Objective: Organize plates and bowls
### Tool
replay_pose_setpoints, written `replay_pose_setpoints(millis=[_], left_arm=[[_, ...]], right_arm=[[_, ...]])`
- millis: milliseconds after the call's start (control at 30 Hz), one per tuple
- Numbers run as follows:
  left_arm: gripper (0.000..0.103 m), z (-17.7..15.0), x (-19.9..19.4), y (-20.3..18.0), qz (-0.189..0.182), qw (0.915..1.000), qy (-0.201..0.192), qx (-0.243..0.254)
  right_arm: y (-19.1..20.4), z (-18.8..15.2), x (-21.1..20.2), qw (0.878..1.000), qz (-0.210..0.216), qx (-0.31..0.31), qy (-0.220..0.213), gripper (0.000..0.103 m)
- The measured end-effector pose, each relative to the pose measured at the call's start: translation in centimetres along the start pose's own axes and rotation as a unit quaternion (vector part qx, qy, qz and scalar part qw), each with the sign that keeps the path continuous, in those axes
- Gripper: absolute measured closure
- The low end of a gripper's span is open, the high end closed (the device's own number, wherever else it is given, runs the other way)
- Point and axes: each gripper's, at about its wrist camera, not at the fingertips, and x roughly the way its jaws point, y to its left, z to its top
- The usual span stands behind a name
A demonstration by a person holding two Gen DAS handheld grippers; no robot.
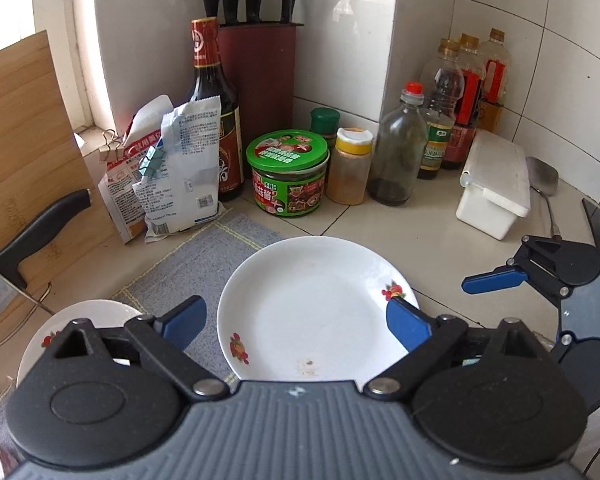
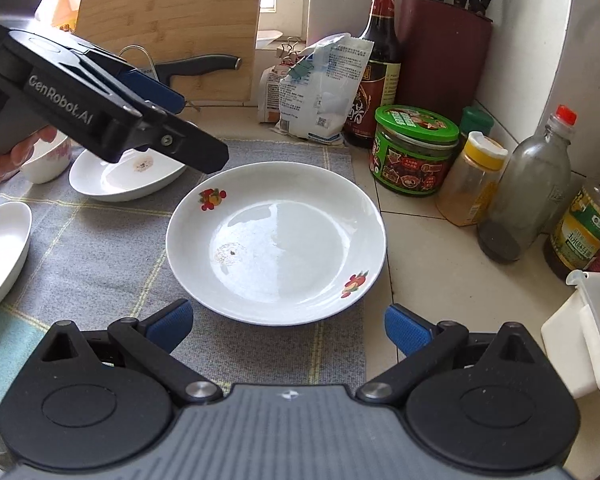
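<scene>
Both my grippers, left gripper (image 1: pixel 296 322) and right gripper (image 2: pixel 288 326), are released and empty. Flowered plate (image 2: pixel 276 240) sits on the mat (image 2: pixel 100 248), jars crowding at 2 o'clock. Risk: a wide swing topples the green-lidded jar (image 2: pixel 416 152).

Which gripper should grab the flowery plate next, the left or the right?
Probably the right gripper: it is open, and the flowery plate sits straight ahead between its fingers. The left gripper hangs higher, above it.
</scene>
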Motion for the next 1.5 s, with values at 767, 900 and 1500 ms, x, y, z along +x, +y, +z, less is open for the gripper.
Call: replay_pose_setpoints(millis=[767, 900, 1500], left_arm=[[0.006, -16.3, -13.4, -5.6, 0.136, 0.9737, -0.031, -0.18], [0.006, -19.5, -14.7, -5.6, 0.16, 0.9629, -0.018, -0.217], [0.006, -28.2, -16.8, -0.2, 0.23, 0.9318, 0.023, -0.28]], right_arm=[[7.2, -4.7, -5.9, 0.998, 0.067, 0.001, -0.02, 0.0], [8.6, -5.1, -5.8, 0.996, 0.088, -0.011, -0.012, 0.0], [14.4, -4.3, -3.4, 0.992, 0.129, -0.015, 0.009, 0.0]])
